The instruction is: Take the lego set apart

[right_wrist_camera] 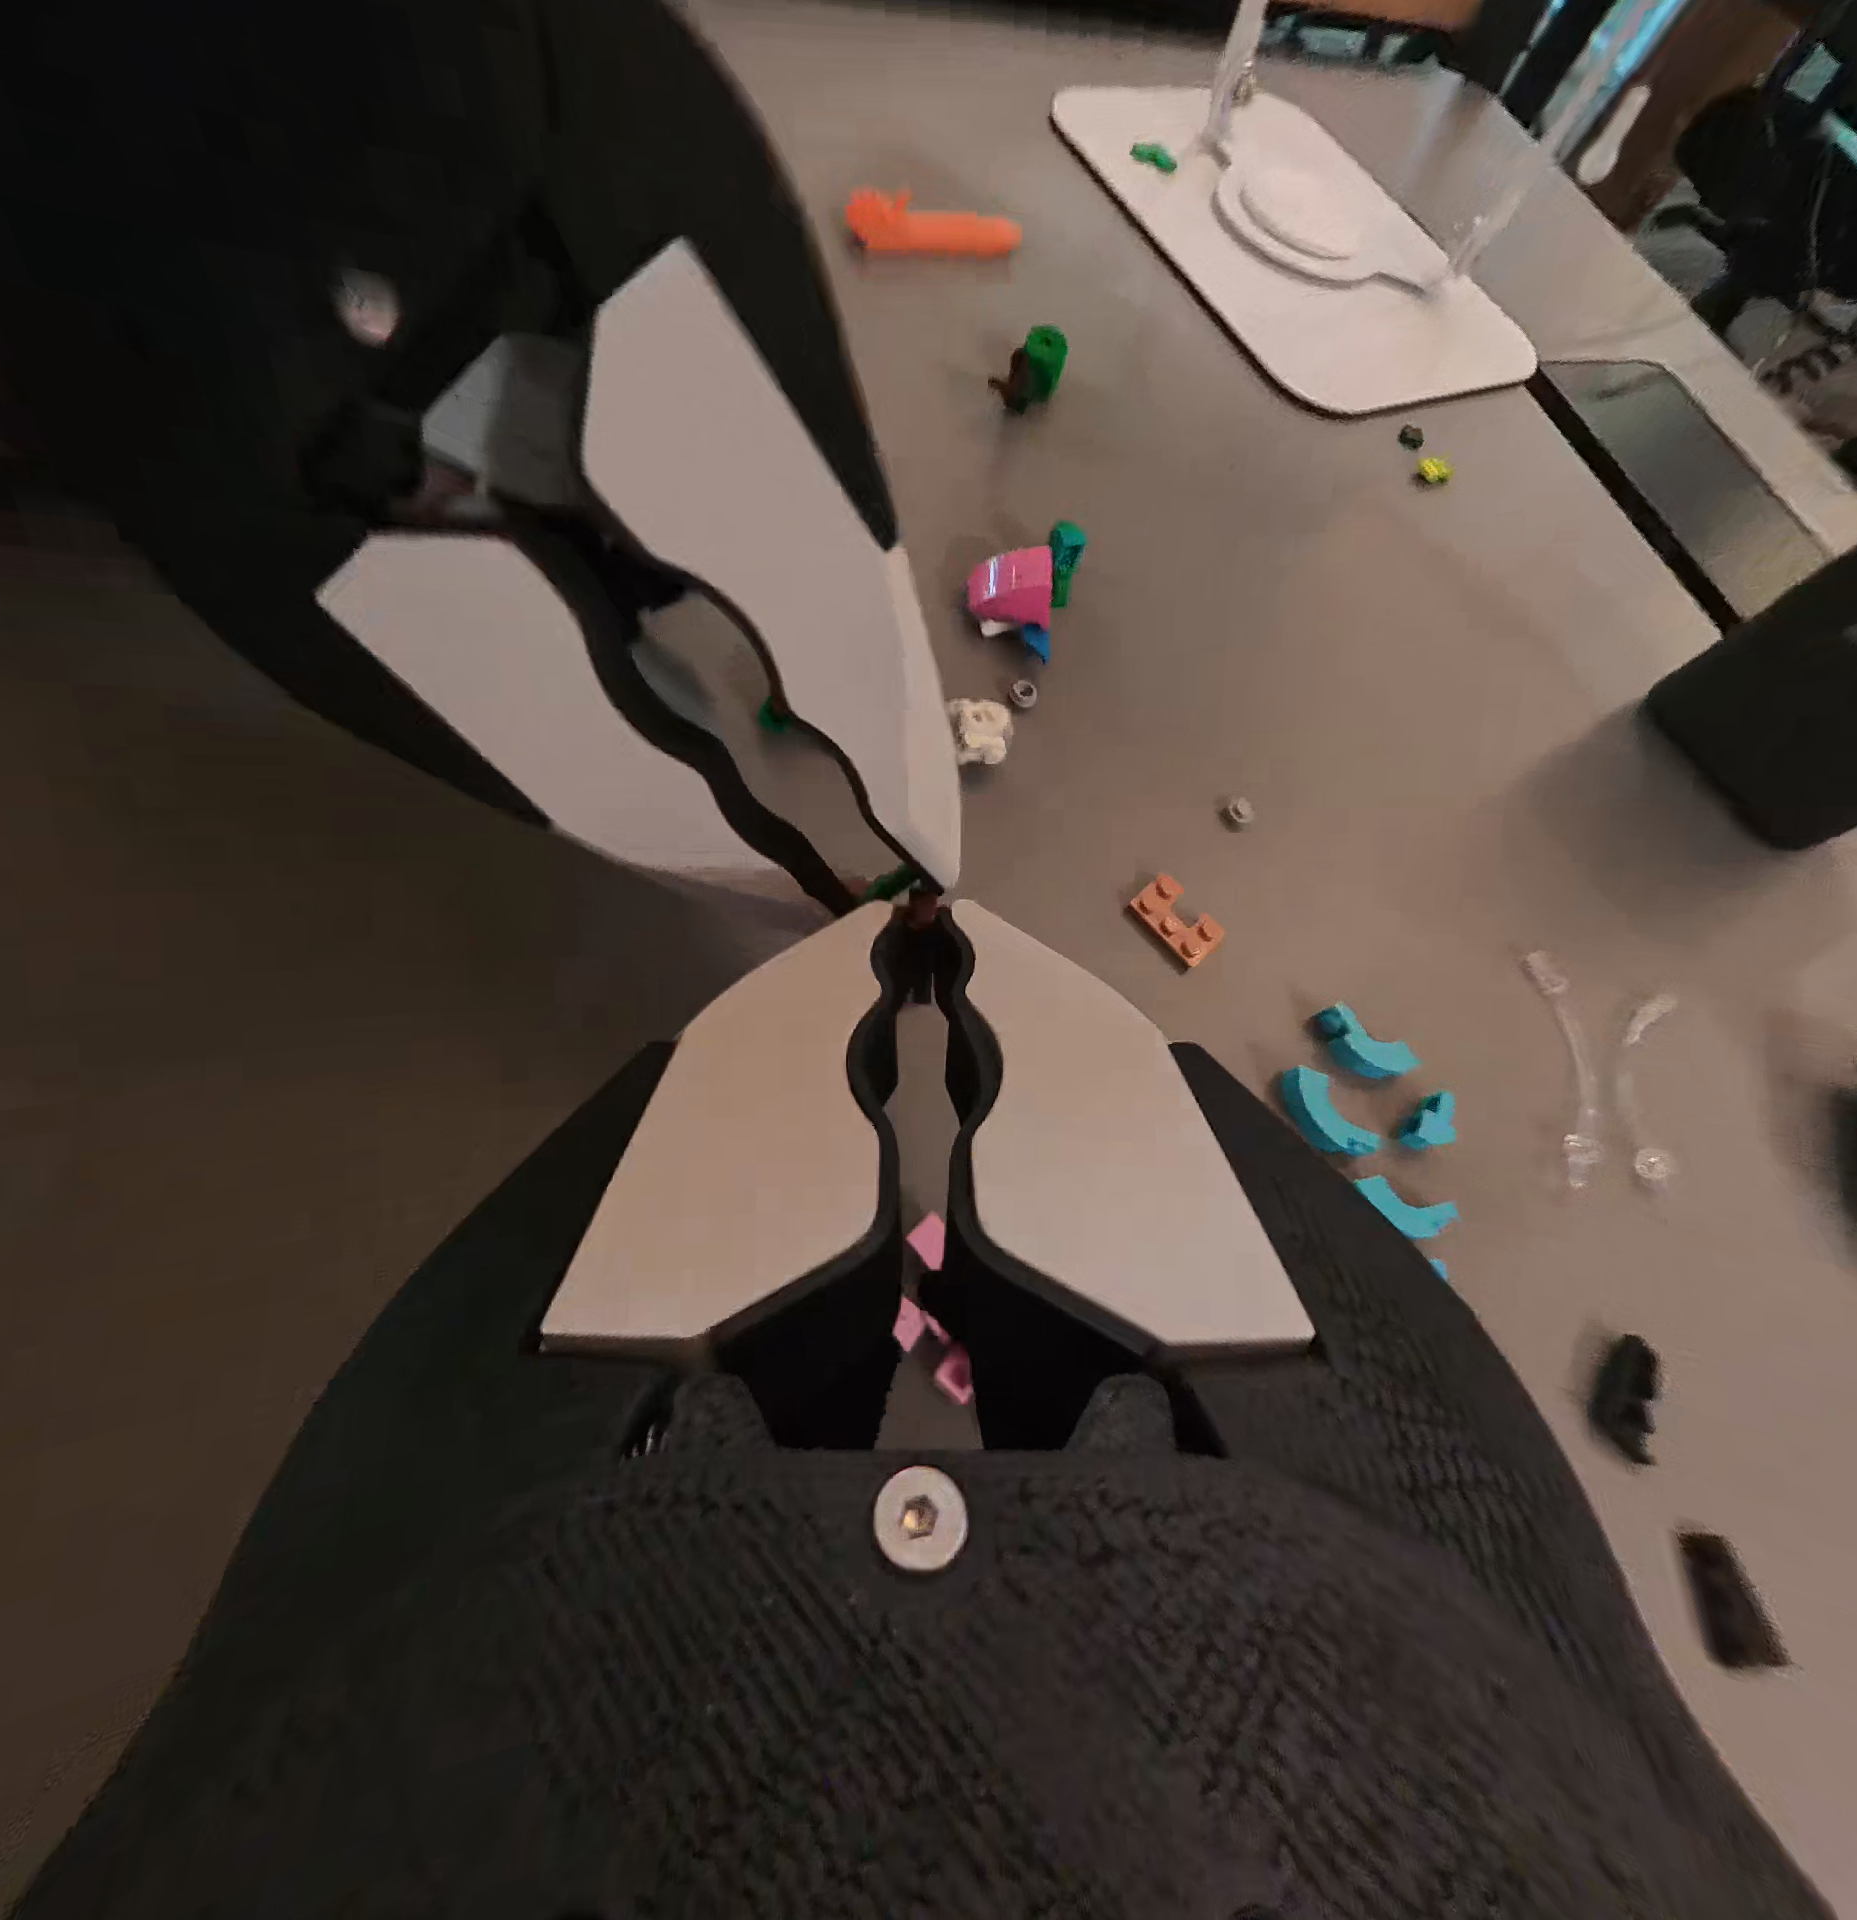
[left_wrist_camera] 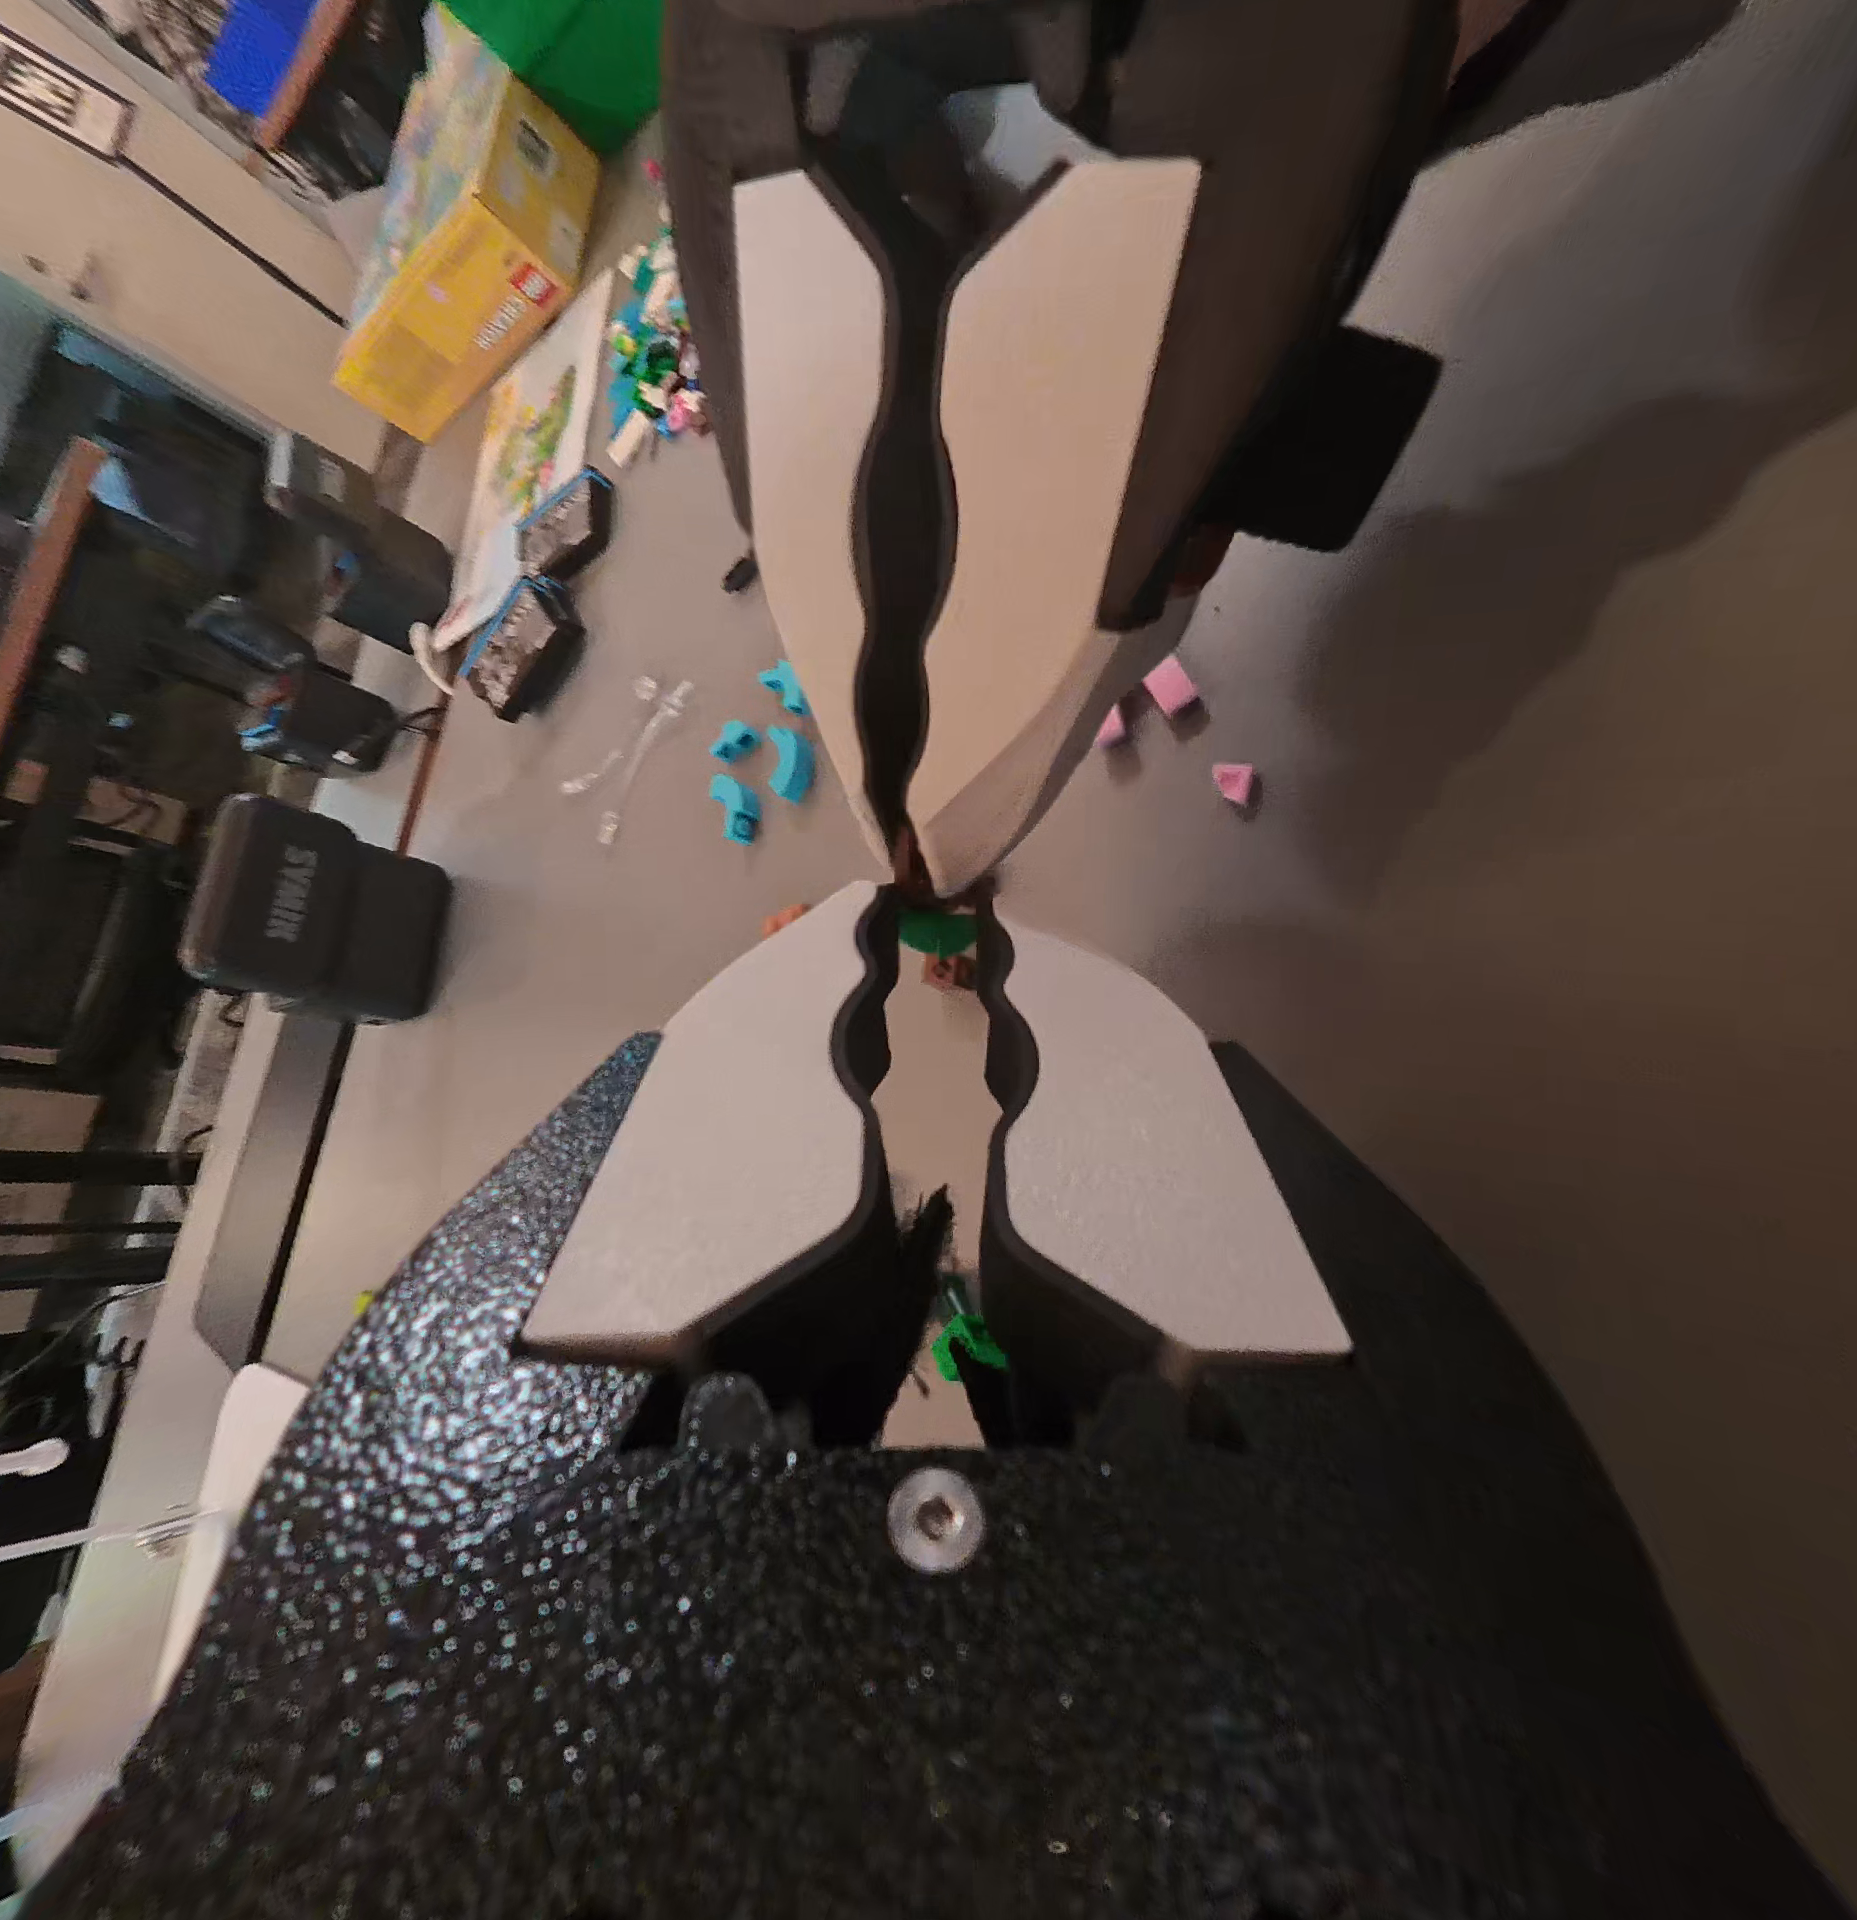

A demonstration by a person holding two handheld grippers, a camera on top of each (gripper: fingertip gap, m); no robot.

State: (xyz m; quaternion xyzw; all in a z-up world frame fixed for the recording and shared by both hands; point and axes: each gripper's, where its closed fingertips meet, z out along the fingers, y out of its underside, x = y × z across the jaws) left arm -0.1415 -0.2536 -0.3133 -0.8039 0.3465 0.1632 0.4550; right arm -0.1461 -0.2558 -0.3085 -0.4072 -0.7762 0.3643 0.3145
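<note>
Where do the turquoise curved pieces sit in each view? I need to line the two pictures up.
Left wrist view: the turquoise curved pieces lie on the table left of centre, just left of the far gripper's fingers.
Right wrist view: the same pieces lie at lower right, beside the near gripper's right finger.
Shared landmark: the clear curved pieces lie next to them in both views.
</note>
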